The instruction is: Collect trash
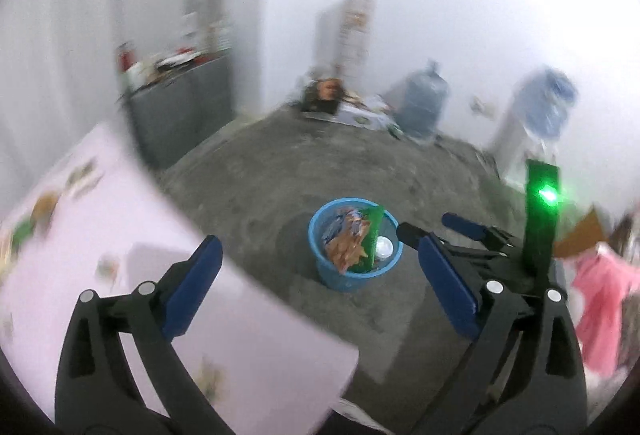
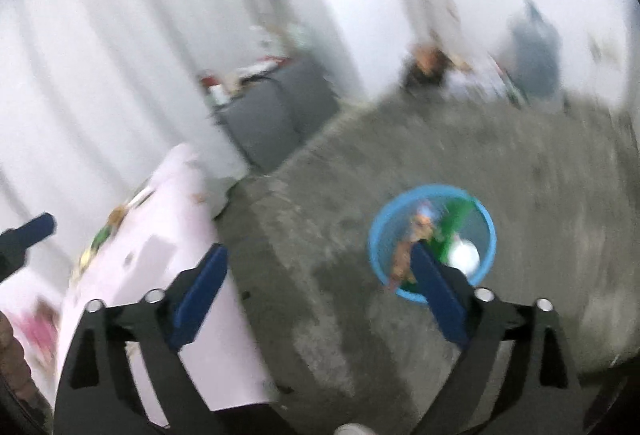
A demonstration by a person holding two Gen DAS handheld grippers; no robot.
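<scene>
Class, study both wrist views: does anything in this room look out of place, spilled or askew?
Scraps lie scattered on the pink table. The blue bin on the floor is stuffed, a green packet poking above its rim. Both views are blurred, so finer details cannot be judged.

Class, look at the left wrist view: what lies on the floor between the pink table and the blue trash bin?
Only bare grey floor separates pink table from blue trash bin.

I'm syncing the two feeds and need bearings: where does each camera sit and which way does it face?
Left wrist: on the left claw, angled down at the blue bin on the floor; its own open fingers and the right claw show.
Right wrist: on the right claw, angled down at the same bin; its open fingers show.
Shared: bin, pink table, grey cabinet.
</scene>
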